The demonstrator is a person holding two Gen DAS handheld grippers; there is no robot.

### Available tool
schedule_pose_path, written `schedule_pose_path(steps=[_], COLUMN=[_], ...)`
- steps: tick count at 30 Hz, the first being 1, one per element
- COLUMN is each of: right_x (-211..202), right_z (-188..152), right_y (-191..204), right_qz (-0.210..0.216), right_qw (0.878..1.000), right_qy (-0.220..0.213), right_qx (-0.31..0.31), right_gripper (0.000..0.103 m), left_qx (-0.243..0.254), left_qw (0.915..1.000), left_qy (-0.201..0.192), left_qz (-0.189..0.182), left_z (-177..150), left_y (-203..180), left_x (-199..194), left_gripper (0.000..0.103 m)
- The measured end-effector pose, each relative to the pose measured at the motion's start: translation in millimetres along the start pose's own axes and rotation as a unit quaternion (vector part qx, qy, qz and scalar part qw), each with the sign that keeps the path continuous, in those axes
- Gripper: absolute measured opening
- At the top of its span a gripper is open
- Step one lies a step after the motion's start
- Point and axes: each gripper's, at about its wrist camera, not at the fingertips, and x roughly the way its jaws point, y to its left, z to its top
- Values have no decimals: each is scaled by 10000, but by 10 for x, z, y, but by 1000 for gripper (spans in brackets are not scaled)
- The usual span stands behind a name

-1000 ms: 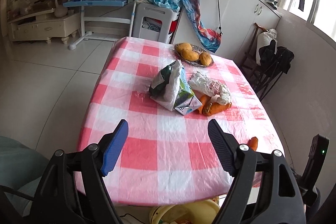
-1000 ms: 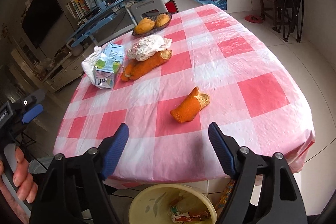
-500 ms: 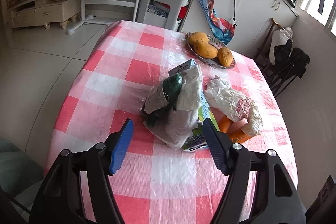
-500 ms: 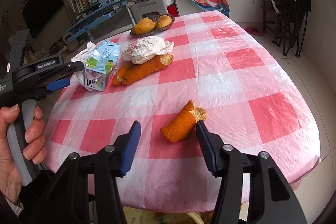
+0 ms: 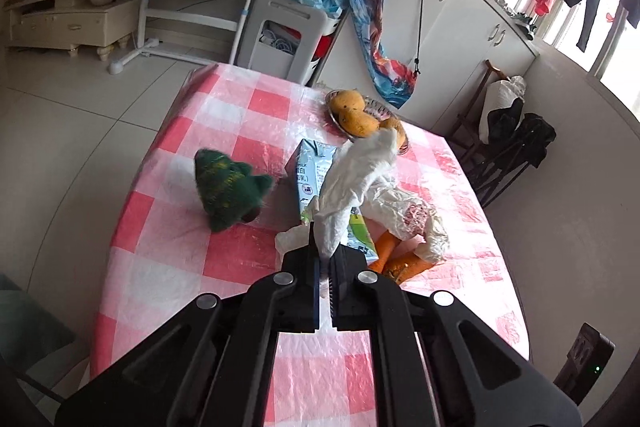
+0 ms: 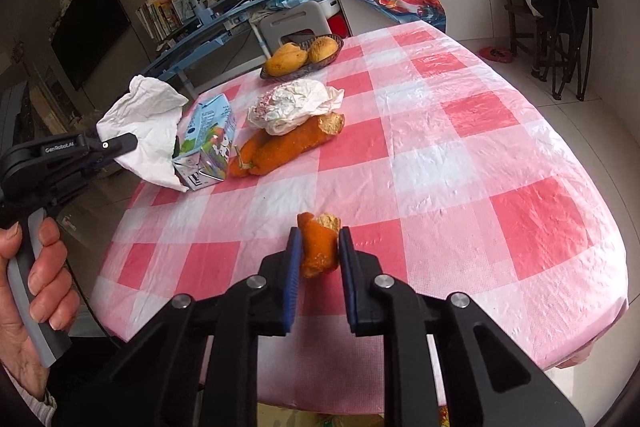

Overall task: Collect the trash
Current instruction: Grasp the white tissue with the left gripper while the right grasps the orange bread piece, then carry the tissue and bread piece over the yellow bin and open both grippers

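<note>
Pink-and-white checked counter (image 6: 460, 163): a dark woven basket (image 6: 335, 55) holds yellow-orange fruits (image 6: 287, 62). My left fingers (image 5: 325, 259) have just clenched on crumpled white paper (image 5: 352, 183); my right fingers (image 6: 319, 251) have just closed, grasping an orange peel piece (image 6: 318, 243).

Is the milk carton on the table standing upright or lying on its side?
Lying on its side. The milk carton rests flat on the tablecloth, its gabled top pointing away toward the fruit basket.
</note>
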Motion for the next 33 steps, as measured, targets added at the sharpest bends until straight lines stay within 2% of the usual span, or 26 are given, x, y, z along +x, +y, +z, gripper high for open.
schedule_pose_path(steps=[7, 15, 23, 33], right_x=[-90, -182, -362, -541], right_z=[0, 2, -24, -405], right_y=[31, 0, 43, 350], right_qz=[232, 458, 712, 945], right_qw=[9996, 9982, 9966, 9947], right_qy=[-147, -247, -270, 243], right_qx=[119, 307, 300, -308], right_gripper=[18, 17, 17, 17], left_qx=[-3, 318, 400, 379], left_qw=[9999, 9992, 9984, 9983], left_qy=[-81, 53, 109, 231], left_qz=[-132, -227, -385, -383], left_z=[-246, -570, -774, -1038], left_y=[38, -99, -190, -178], left_x=[-381, -559, -756, -960], left_gripper=[4, 4, 4, 4])
